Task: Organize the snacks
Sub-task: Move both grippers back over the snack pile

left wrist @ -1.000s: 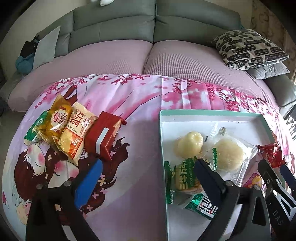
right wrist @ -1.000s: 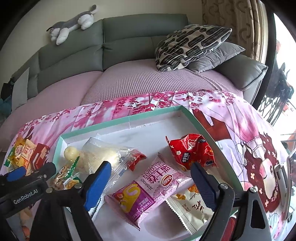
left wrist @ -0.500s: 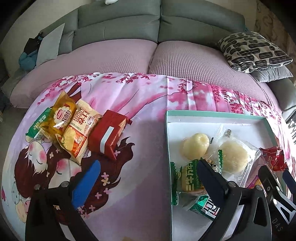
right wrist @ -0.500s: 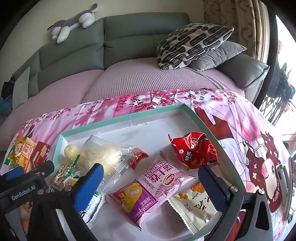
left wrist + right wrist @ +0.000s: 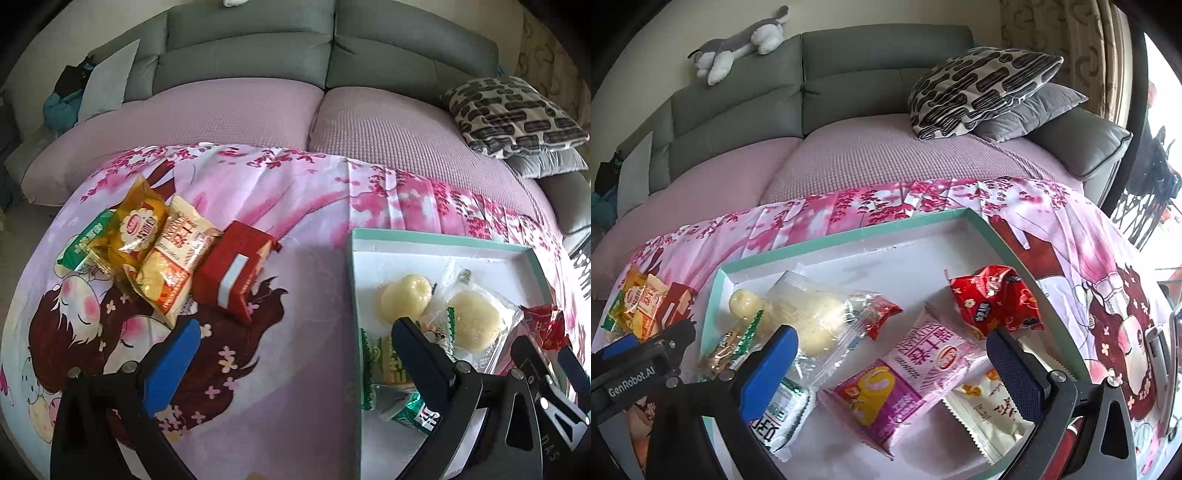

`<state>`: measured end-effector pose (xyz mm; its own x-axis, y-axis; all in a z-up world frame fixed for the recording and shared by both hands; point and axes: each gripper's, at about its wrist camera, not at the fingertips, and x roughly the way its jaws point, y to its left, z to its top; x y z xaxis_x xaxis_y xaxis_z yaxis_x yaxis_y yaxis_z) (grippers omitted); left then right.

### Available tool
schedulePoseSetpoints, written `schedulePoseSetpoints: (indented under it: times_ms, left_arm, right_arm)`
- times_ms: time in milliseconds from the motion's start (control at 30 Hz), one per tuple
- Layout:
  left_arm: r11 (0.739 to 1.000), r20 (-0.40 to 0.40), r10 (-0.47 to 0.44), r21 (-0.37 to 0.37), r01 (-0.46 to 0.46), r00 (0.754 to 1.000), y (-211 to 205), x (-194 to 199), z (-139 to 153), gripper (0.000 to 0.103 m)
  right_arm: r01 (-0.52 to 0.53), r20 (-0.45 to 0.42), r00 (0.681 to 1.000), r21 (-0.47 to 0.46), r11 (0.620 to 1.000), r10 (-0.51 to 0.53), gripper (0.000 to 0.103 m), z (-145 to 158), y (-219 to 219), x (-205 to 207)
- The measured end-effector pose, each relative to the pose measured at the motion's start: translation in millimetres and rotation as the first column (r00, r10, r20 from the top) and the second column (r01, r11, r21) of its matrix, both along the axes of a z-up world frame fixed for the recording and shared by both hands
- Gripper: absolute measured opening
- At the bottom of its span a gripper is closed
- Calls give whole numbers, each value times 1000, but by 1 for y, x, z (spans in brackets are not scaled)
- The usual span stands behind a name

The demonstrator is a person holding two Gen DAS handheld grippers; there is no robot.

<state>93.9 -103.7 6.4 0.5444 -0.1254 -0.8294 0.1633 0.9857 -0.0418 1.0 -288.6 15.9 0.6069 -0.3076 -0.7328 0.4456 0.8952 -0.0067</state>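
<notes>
Left wrist view: my left gripper [image 5: 291,350] stands wide, nothing between the pads. It hangs over the pink printed cloth [image 5: 314,229], between the loose pile and the tray [image 5: 436,236]. Four snacks are not yet in: a green packet [image 5: 83,242], a yellow packet [image 5: 138,225], an orange-and-cream packet [image 5: 173,262] and a red packet [image 5: 232,273], overlapping in a row well apart from the tray. Inside the tray, on the near side, a bare yellow cake [image 5: 404,297] and a wrapped cake [image 5: 476,317].

Right wrist view: my right gripper [image 5: 890,365] is at full spread, holding nothing, poised over the tray's contents. Below it lies a pink packet [image 5: 905,384], flat, touching a white packet [image 5: 988,410]. A red bag [image 5: 993,302] sits just beyond, near the tray's right wall. A green-and-white packet [image 5: 779,417] lies at the near left corner.

Judgement: more than half done. Roughly seven pieces are in and the four on the cloth remain, closest to my left side.
</notes>
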Motion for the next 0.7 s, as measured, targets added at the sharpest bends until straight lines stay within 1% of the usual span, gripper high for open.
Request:
schedulePoseSetpoints:
  times_ms: [67,200,300,367,533,700]
  left_arm:
    - [1000,2,11,-7,-11,1000,6,2,2,103]
    - [999,16,34,-16,-34,999,24,4,8,103]
    - [996,29,89,-11,-89,996,46,8,12,103]
    - [990,33,137,-24,-136,990,65,10,15,103]
    - [966,50,256,-36,-255,965,116,16,19,103]
    - [942,49,330,-71,-327,943,159,20,21,103]
  right_arm:
    - [-9,4,1000,-3,1000,9,103,1,6,2]
    - [-32,39,999,5,999,31,103,7,20,7]
    - [-60,60,996,12,998,59,103,11,34,12]
    - [-83,73,994,16,996,82,103,12,45,16]
    - [-134,85,987,4,991,133,103,14,73,26]
    - [-181,79,980,4,983,181,103,10,102,38]
